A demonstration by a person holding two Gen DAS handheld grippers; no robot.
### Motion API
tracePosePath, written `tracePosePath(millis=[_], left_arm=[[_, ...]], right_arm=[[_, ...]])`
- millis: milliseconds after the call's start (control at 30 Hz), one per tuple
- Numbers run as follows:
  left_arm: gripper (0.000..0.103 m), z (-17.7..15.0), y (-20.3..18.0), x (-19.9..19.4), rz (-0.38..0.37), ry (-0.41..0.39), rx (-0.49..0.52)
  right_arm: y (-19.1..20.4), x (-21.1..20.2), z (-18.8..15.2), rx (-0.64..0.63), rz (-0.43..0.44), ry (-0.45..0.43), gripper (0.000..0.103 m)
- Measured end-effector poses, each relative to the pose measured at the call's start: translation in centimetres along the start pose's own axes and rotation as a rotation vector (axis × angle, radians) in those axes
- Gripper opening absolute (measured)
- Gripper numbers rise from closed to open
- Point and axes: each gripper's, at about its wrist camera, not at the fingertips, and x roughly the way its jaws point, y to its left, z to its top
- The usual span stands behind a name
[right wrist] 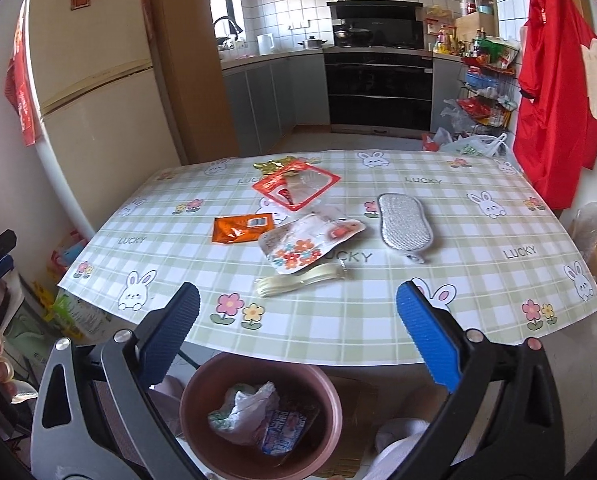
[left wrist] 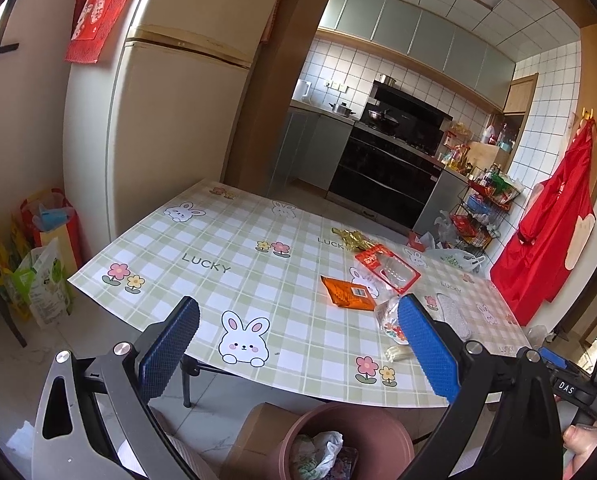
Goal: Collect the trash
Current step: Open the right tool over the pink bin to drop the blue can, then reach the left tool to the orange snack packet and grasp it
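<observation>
Trash lies on the checked tablecloth (right wrist: 478,300): an orange packet (right wrist: 240,229) (left wrist: 348,293), a red-rimmed clear wrapper (right wrist: 296,186) (left wrist: 388,270), a flowered wrapper (right wrist: 304,242) (left wrist: 388,316), gold foil (right wrist: 272,165) (left wrist: 350,237) and a pale plastic strip (right wrist: 298,279) (left wrist: 396,353). A brown bin (right wrist: 258,412) (left wrist: 350,436) below the table's near edge holds a plastic bag and a wrapper. My left gripper (left wrist: 298,348) is open and empty over the near edge. My right gripper (right wrist: 298,340) is open and empty above the bin.
A silver scrubbing pad (right wrist: 404,222) lies right of the trash. A fridge (left wrist: 170,140) stands at the left, a stove (right wrist: 378,80) behind, a red apron (right wrist: 554,92) hangs at the right. Bags (left wrist: 42,264) stand on the floor by the fridge.
</observation>
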Motion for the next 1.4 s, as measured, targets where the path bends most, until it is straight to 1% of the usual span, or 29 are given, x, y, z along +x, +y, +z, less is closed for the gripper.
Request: tracePosePath(millis=[233, 433, 633, 700, 733, 767, 800, 967, 1033, 1133, 1233, 1400], left_arm=[[0.097, -0.6, -1.2, 3.0, -0.012, 0.063, 0.039], [0.097, -0.7, -2.0, 6.7, -0.041, 0.143, 0.028], [0.097, -0.1, -3.2, 10.6, -0.060, 0.195, 0.046], [0.097, 0.1, -3.6, 12.3, -0.077, 0.222, 0.040], [0.095, 0.2, -3.7, 13.3, -0.090, 0.237, 0.032], [0.090, 0.3, -3.9, 14.3, -0.106, 0.253, 0.021], [0.089, 0.4, -4.1, 15.3, -0.122, 0.269, 0.011], [0.080, 0.3, -5.4, 21.4, -0.156, 0.351, -0.026], [0.078, 0.1, -5.7, 24.0, -0.164, 0.384, -0.040], [0.078, -0.7, -6.3, 28.0, -0.158, 0.437, -0.063], [0.078, -1.6, -6.5, 31.8, -0.122, 0.496, -0.075], [0.078, -2.2, -7.0, 35.9, -0.090, 0.524, -0.059]], right_arm=[[-2.3, 2.5, 0.0, 0.066, -0.054, 0.038, 0.097], [-3.9, 4.6, 0.4, 0.111, -0.049, 0.054, 0.097], [-4.9, 7.2, 1.5, 0.126, -0.061, 0.063, 0.097], [-5.2, 8.1, 2.0, 0.123, -0.061, 0.066, 0.097], [-5.3, 8.5, 2.2, 0.121, -0.061, 0.067, 0.097], [-5.4, 9.1, 2.5, 0.119, -0.064, 0.069, 0.097], [-5.5, 9.6, 2.8, 0.118, -0.060, 0.070, 0.097], [-6.2, 12.8, 4.1, 0.142, 0.003, 0.091, 0.097], [-6.4, 14.3, 4.6, 0.155, 0.015, 0.106, 0.097], [-6.6, 16.1, 5.2, 0.150, 0.018, 0.115, 0.097], [-7.0, 17.9, 5.6, 0.153, 0.045, 0.135, 0.097], [-8.1, 19.9, 5.9, 0.170, 0.055, 0.156, 0.097]])
